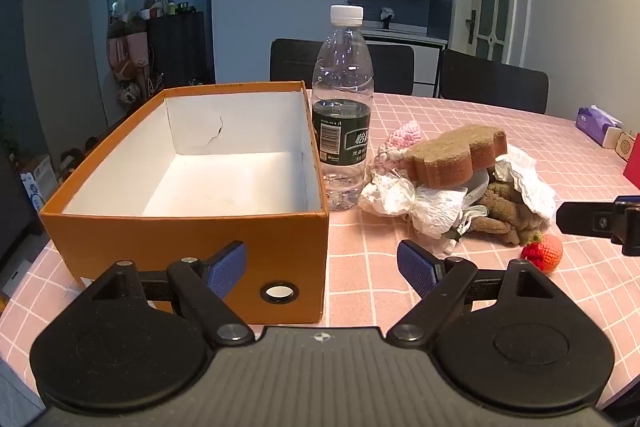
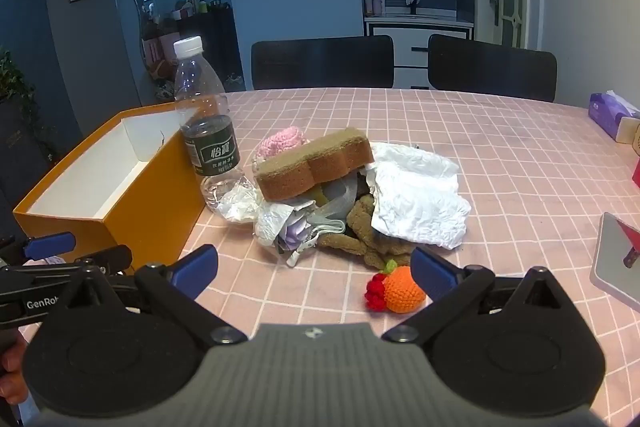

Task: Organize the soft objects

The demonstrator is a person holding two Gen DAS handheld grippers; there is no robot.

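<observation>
Pink checked tablecloth (image 2: 500,155) lies under both claws, left claw (image 1: 321,269) and right claw (image 2: 314,273), each spread wide, holding nothing.

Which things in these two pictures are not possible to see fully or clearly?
- Brown plush toy: both views, mostly under the sponge and white crumpled paper.
- Pink crochet item: both views, sponge covers its lower part.
- Tissue pack: cut by the right edge.
- Water bottle label: small print unreadable.
</observation>
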